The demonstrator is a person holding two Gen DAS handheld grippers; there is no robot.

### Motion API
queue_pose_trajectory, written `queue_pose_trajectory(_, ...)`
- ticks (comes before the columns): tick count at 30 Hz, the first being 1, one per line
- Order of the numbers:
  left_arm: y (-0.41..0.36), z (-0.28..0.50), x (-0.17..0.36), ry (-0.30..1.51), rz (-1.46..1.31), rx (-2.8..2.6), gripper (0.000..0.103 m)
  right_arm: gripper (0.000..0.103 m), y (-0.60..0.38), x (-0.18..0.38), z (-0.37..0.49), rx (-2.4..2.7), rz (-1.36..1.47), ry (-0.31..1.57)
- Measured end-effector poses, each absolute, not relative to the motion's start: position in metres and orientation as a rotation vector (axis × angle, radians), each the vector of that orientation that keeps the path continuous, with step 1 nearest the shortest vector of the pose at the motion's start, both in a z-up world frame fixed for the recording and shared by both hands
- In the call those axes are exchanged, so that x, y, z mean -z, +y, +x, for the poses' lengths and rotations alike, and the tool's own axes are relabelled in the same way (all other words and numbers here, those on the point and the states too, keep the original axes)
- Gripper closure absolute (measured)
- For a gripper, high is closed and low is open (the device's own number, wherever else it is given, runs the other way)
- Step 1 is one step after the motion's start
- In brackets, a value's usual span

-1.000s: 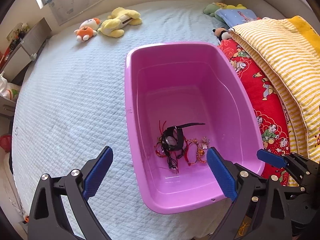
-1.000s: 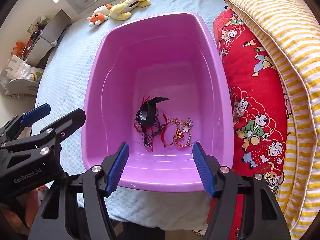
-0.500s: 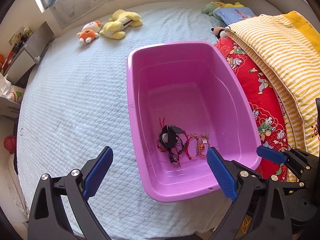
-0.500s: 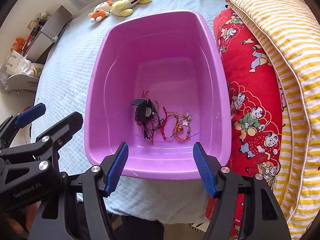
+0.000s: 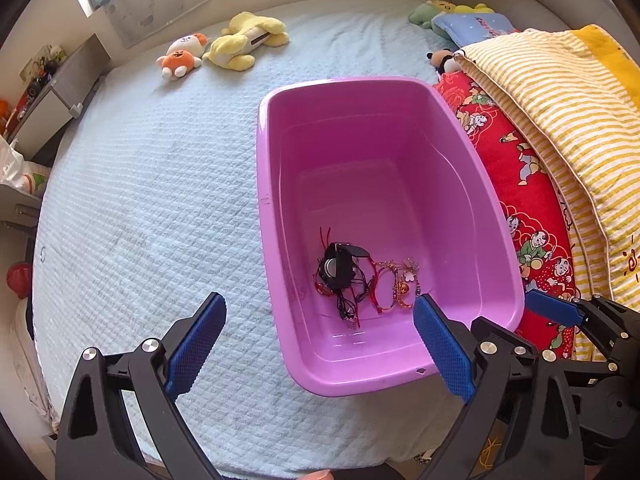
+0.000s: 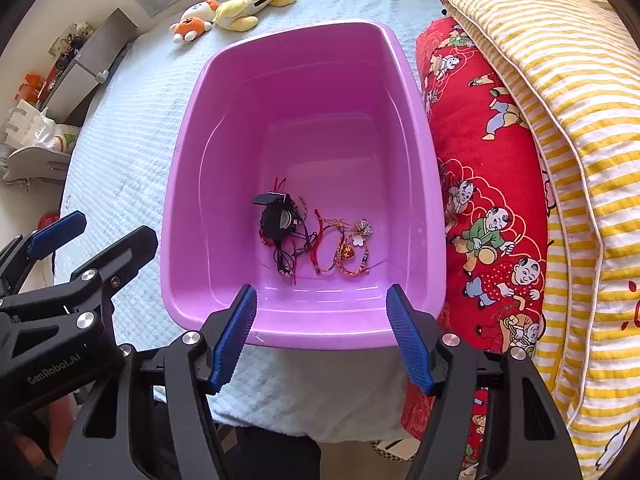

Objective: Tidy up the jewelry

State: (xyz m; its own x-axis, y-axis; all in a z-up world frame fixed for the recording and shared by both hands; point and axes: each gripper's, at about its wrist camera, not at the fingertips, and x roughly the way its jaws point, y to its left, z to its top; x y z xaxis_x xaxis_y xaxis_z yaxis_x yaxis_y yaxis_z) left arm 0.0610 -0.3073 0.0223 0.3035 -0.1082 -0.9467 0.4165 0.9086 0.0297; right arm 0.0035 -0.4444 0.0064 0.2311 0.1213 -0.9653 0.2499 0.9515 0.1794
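The black watch's strap, raised a second ago, now lies folded over the watch (image 6: 276, 220) in the purple tub (image 5: 280, 240). Nearest, at the tub's near rim, the left gripper (image 5: 316, 346) and right gripper (image 6: 322, 334) gape wide, empty. Bracelets (image 6: 340, 246) lie just beside the watch; plush toys (image 5: 224, 48) sit beyond the tub.

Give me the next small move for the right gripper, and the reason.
Probably lower the right gripper into the pink plastic tub toward the red and gold bracelets. Its jaws stand open and empty above the near rim, and the bracelets lie loose beside the black watch, apart enough to pick singly.
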Motion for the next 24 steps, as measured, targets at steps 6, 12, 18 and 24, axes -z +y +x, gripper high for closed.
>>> queue_pose_trajectory(6,-0.3057,0.0608,-0.0221,1.221,0.284,0.354,0.01,0.039,-0.4448,-0.007,0.0035,0.094,0.323,1.347)
queue_pose_trajectory(12,-0.305,0.0612,-0.0218,1.22,0.289,0.35,0.01,0.039,-0.444,-0.0068,0.0025,0.104,0.322,1.352)
queue_pose_trajectory(18,-0.3051,0.0615,-0.0217,1.219,0.289,0.349,0.01,0.039,-0.4432,-0.0075,0.0038,0.107,0.314,1.354)
queue_pose_trajectory(24,-0.3049,0.0622,-0.0212,1.224,0.284,0.349,0.01,0.039,-0.4429,-0.0074,0.0052,0.108,0.308,1.357)
